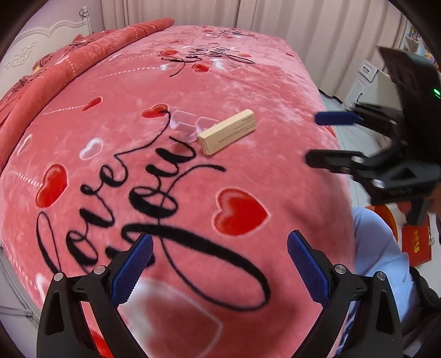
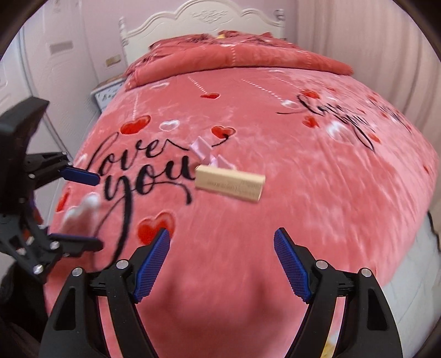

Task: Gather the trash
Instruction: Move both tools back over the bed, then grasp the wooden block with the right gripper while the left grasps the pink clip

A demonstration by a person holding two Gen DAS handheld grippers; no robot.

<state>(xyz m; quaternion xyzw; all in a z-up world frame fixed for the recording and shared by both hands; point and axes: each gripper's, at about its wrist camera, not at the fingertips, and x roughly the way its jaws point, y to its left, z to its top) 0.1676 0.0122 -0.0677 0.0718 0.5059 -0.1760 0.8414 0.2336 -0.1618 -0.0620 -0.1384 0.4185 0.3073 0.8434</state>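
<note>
Bedroom with pale curtains and a white carved headboard [image 2: 202, 15] at the top of the right wrist view. Filling both frames, a bed [image 1: 275, 91] under a pink plush blanket printed with red hearts and black "Love you" script, smoothed flat, probably so that loose litter stands out on it. Folded along the upper left of the left wrist view, a darker red quilt [image 1: 82, 52], pushed aside toward the headboard.

Near the middle of the left wrist frame, a tan cardboard box [image 1: 227, 131], long and narrow, lying flat and unheld, likely the first thing to gather. Touching its left end, a crumpled pale pink wrapper [image 1: 184, 125], looped and half open.

At bottom centre of the left view, left gripper [image 1: 220, 264], fingers spread wide, nothing between them, hanging above the blanket well short of the box. At bottom centre of the right view, right gripper [image 2: 222, 264], fingers likewise spread and empty, aimed down toward the box, presumably readied for a pinch across its narrow sides. Blurred, so finer detail not readable.
</note>
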